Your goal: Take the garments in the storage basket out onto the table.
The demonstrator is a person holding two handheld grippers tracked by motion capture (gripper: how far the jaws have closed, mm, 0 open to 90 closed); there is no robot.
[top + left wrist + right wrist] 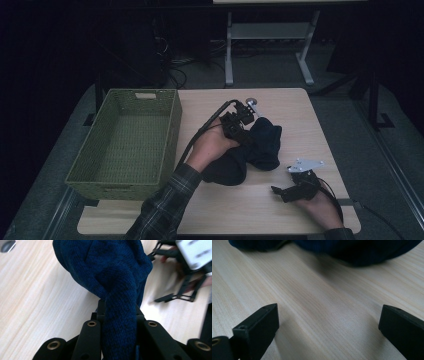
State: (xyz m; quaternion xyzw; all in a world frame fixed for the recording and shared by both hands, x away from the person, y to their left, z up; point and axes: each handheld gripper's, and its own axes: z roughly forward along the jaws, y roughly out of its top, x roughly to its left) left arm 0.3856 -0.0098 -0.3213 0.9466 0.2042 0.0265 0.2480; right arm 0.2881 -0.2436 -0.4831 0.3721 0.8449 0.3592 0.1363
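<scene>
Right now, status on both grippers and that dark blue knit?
Left gripper shut on dark blue knit garment, bunched on table. Right gripper open, nothing between jaws, near table's right front. Green basket left of garment, nothing between them.

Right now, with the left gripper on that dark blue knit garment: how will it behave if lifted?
Likely floppy: the knit garment lies bunched, a fold pinched in the left gripper, so the rest should drape. Probably light, unlikely to roll. The knit looks grippy, not slippery.

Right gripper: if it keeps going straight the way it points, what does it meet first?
Probably the dark blue knit cloth. The right gripper has its jaws wide apart with bare table between them, and the cloth lies straight ahead across that line. How far off it lies is hard to judge.
</scene>
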